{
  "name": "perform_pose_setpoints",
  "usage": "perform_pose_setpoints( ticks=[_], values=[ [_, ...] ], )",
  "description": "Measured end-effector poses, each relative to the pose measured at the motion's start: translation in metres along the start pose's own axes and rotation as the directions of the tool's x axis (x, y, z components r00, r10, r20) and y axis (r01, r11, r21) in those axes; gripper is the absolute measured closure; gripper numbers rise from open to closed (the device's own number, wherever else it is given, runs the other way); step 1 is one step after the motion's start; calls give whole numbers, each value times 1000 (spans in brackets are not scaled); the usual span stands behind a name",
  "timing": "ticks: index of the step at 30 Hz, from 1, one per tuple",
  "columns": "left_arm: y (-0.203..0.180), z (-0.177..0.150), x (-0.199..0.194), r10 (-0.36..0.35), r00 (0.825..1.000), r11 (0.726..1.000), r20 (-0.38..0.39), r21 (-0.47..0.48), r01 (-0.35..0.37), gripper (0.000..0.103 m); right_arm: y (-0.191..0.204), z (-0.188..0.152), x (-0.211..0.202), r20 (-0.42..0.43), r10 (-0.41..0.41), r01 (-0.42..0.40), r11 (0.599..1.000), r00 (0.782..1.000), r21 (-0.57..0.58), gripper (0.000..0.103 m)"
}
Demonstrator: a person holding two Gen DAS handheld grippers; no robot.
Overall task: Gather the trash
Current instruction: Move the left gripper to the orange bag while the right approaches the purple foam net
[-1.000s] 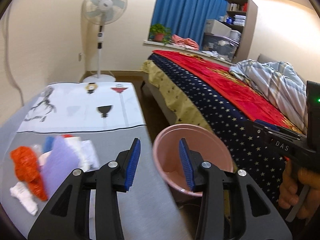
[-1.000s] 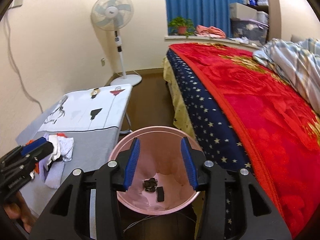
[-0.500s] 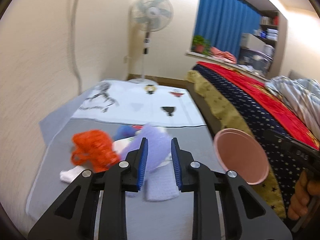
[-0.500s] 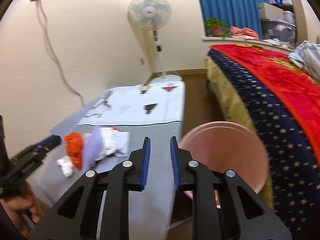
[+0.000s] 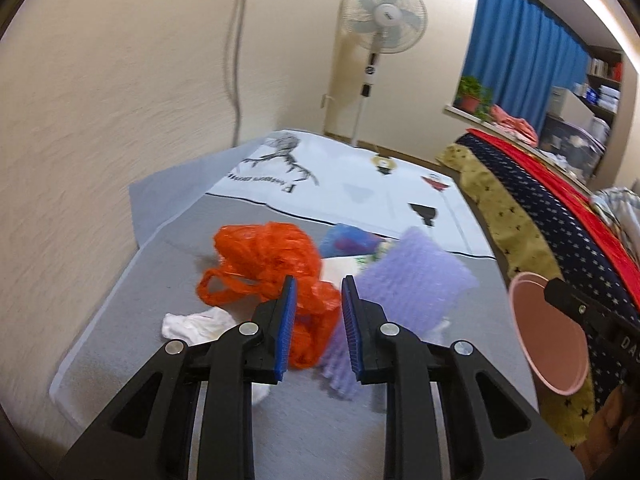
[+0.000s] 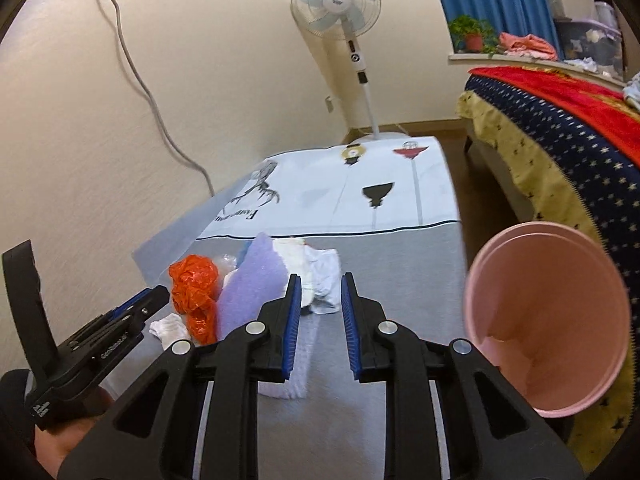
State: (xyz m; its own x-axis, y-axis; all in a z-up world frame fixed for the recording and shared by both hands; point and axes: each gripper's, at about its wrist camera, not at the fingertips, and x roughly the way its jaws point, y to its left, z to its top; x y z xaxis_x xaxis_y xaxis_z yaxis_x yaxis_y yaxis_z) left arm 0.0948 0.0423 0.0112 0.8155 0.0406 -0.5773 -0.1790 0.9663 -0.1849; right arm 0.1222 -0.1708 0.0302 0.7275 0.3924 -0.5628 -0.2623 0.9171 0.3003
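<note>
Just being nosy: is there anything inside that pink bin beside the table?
From the right wrist view, the pink bin shows only bare pink wall inside. Its bottom is hidden behind the near rim and the right gripper, so I can't tell what lies there.

Ahead of the right claw (image 6: 316,300) lies one orange plastic bag (image 6: 194,286), one lilac foam sheet (image 6: 250,286), and at least two white crumpled pieces (image 6: 320,276). One pink bin (image 6: 548,320) stands to its right. One fan (image 6: 336,4) stands beyond.
</note>
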Motion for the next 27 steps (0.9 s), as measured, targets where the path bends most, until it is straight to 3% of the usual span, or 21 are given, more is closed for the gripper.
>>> perform_pose_setpoints(
  ticks=[1,4,7,14,21,23,27],
  values=[
    [4,0,3,4,1000,1000,-3,-12,-4,78,3,0,4,-1,7,-7,1000,1000,-6,81],
    [12,0,12,17,1000,999,-13,-38,-17,61,9,2,15,-14,28,-28,1000,1000,-13,72],
    [19,1,20,17,1000,998,-20,-59,-18,55,11,2,29,-30,39,-40,999,999,-6,65],
    [25,-1,38,-3,998,996,-61,-92,-2,40,12,0,58,-82,76,-73,996,994,44,63],
    [24,-4,52,-27,995,994,-96,-109,17,40,16,-4,73,-120,94,-88,994,988,58,63],
    [24,-4,54,-38,995,994,-96,-108,28,40,17,-4,76,-126,99,-92,994,987,59,72],
    [20,-3,55,-38,994,996,-102,-78,31,57,23,-1,73,-118,101,-97,994,988,40,89]
  ],
)
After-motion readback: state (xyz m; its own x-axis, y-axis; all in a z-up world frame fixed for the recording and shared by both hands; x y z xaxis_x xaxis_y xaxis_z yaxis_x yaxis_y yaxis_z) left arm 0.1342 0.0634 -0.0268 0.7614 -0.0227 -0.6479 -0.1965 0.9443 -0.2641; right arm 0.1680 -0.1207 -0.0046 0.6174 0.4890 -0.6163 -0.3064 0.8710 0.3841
